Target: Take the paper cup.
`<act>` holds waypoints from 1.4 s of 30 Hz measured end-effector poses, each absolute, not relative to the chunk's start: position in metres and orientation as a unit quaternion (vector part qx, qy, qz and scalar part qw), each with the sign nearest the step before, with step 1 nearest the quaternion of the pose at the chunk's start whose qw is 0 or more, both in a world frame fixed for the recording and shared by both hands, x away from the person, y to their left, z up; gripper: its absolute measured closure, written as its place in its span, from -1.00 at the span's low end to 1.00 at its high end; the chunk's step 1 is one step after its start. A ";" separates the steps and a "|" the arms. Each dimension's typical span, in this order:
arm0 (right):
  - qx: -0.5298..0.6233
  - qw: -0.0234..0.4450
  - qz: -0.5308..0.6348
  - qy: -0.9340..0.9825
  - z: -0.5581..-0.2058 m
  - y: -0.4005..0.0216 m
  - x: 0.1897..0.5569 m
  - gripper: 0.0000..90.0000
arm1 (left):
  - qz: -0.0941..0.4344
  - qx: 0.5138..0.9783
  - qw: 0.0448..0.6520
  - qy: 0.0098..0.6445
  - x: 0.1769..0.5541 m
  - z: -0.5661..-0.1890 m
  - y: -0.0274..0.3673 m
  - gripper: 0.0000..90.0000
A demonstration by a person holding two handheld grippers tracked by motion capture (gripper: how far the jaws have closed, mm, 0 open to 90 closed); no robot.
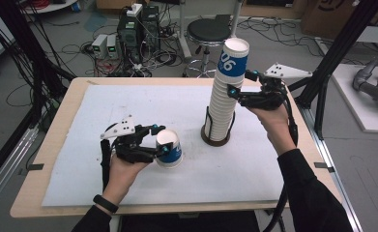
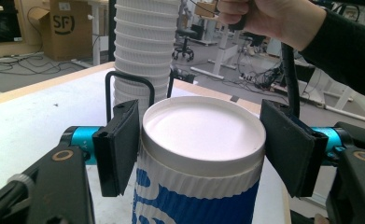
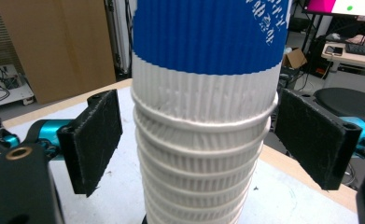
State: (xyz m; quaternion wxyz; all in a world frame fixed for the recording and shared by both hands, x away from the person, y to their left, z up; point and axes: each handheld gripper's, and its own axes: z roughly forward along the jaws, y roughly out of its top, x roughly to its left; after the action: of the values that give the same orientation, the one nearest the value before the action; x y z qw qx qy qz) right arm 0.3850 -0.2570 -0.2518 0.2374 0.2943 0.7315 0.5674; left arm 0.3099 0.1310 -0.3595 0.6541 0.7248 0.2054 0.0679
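Observation:
A blue-and-white ribbed paper cup [image 1: 171,151] [image 2: 203,186] sits between the pads of my left gripper [image 1: 161,140] [image 2: 201,149], which is shut on it low over the white sheet, at the front left of the middle. The cup's white closed end faces that gripper's camera. A tall stack of the same cups [image 1: 225,92] [image 3: 203,140], upside down, stands in a black wire holder [image 1: 215,137] right of centre. My right gripper [image 1: 239,83] [image 3: 201,140] is open, its pads on either side of the stack just under the blue top cup [image 1: 233,58], with a narrow gap showing.
The white sheet [image 1: 128,106] covers most of the wooden table [image 1: 56,140]. Behind the far edge stand a black stool [image 1: 208,31] and computer boxes with cables [image 1: 133,34]. A black frame post [image 1: 331,63] rises at the right edge.

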 end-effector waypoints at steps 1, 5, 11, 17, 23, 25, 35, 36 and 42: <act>0.296 0.237 0.567 0.731 -0.252 -0.258 0.383 -0.65 | 0.068 0.724 0.655 0.205 0.310 -0.360 0.130 -0.31; 0.295 0.244 0.564 0.732 -0.253 -0.263 0.374 -0.65 | 0.068 0.725 0.654 0.204 0.310 -0.360 0.129 -0.31; 0.295 0.240 0.571 0.727 -0.265 -0.273 0.361 -0.65 | 0.068 0.725 0.654 0.206 0.310 -0.360 0.131 -0.31; 0.288 0.236 0.571 0.731 -0.285 -0.278 0.347 -0.65 | 0.068 0.723 0.655 0.207 0.311 -0.360 0.132 -0.31; 0.287 0.226 0.575 0.732 -0.306 -0.280 0.333 -0.65 | 0.069 0.723 0.655 0.207 0.311 -0.360 0.133 -0.31; 0.285 0.226 0.576 0.732 -0.314 -0.280 0.327 -0.65 | 0.069 0.723 0.655 0.208 0.311 -0.360 0.133 -0.31; 0.285 0.214 0.577 0.735 -0.349 -0.282 0.308 -0.65 | 0.066 0.725 0.654 0.206 0.311 -0.361 0.132 -0.31; 0.286 0.215 0.576 0.735 -0.352 -0.283 0.308 -0.65 | 0.066 0.725 0.653 0.207 0.311 -0.361 0.132 -0.31; 0.284 0.215 0.573 0.738 -0.365 -0.281 0.300 -0.65 | 0.076 0.729 0.649 0.203 0.311 -0.361 0.131 -0.31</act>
State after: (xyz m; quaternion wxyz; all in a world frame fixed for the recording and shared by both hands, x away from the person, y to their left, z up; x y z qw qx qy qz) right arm 0.3000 -0.2806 -0.3651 0.2148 0.2839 0.7382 0.5730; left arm 0.3108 0.1314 -0.3613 0.6495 0.7290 0.2026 0.0759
